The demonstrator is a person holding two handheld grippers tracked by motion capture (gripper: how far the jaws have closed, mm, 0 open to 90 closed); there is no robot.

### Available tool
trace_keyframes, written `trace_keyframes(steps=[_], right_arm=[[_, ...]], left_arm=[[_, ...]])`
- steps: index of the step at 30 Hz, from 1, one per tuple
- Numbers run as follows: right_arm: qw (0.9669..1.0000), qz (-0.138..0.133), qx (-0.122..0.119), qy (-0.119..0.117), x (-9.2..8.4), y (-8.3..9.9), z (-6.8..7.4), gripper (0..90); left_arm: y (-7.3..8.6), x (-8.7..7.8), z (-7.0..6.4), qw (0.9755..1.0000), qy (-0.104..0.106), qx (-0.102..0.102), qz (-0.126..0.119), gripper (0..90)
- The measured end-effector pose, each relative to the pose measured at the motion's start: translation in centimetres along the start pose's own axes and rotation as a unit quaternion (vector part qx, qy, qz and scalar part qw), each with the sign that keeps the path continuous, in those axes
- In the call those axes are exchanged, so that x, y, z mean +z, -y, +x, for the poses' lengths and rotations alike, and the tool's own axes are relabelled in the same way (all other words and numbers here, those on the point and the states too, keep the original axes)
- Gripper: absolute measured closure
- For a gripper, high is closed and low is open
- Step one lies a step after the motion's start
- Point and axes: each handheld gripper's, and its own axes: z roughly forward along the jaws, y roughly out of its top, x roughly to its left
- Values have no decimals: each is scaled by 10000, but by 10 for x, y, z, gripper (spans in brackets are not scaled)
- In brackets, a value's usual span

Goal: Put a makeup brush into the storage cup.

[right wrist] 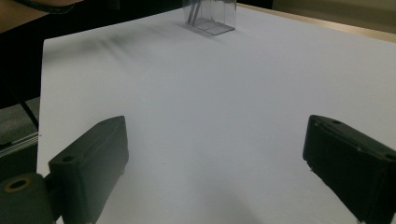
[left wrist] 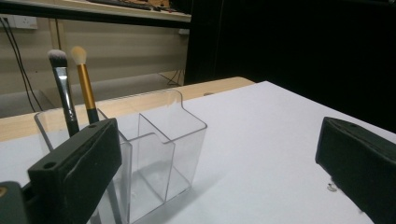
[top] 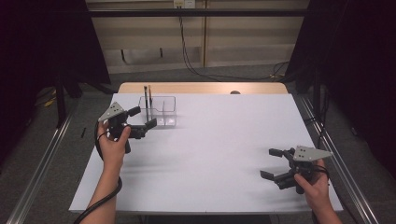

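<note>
We held our left gripper (top: 142,127) open beside the clear organizer (top: 159,111) with two brushes (left wrist: 77,88), our right gripper (top: 275,163) open too.

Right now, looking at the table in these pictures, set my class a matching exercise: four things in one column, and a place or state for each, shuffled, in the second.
Things
1. clear organiser
2. gold-handled brush
3. left claw
4. right claw

Places or states
A. open above bare table near the front right corner
B. standing upright in the organiser's end compartment, bristles up
C. open, close beside the organiser
D. standing on the white table toward its far left

Pairs: 1-D, 2-B, 3-C, 4-A
</note>
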Motion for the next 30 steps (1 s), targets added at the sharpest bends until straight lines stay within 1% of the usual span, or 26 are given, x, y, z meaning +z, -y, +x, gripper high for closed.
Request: trace_keyframes(steps=[2, 6, 10, 13, 16, 17, 20, 22, 25, 30], right_arm=[[10000, 0, 1, 1, 0, 0, 0, 65], [10000, -2, 10, 2, 0, 0, 0, 65], [10000, 9, 4, -7, 1, 0, 0, 65], [10000, 7, 0, -12, 1, 0, 1, 65], [10000, -9, 1, 6, 0, 0, 0, 65], [10000, -9, 1, 6, 0, 0, 0, 65], [10000, -3, 0, 7, 0, 0, 0, 65], [10000, -8, 0, 8, 0, 0, 0, 65], [10000, -14, -6, 1, 0, 0, 1, 65], [10000, -21, -5, 0, 0, -1, 1, 65]], left_arm=[[2, -1, -2, 10000, 36, -23, -24, 4], [6, -4, -3, 10000, 89, 7, 34, 4], [11, -6, -2, 9999, 94, -39, 50, 4], [12, -7, -5, 9999, 119, -42, 57, 4], [14, -9, -7, 9998, 166, 6, 88, 4], [14, -9, -8, 9998, 183, -23, 70, 4], [16, -11, -11, 9997, 208, 24, 107, 4], [17, -13, -12, 9996, 246, 12, 100, 4], [17, -15, -14, 9995, 258, 66, 140, 4], [19, -20, -17, 9994, 293, 77, 162, 4]])
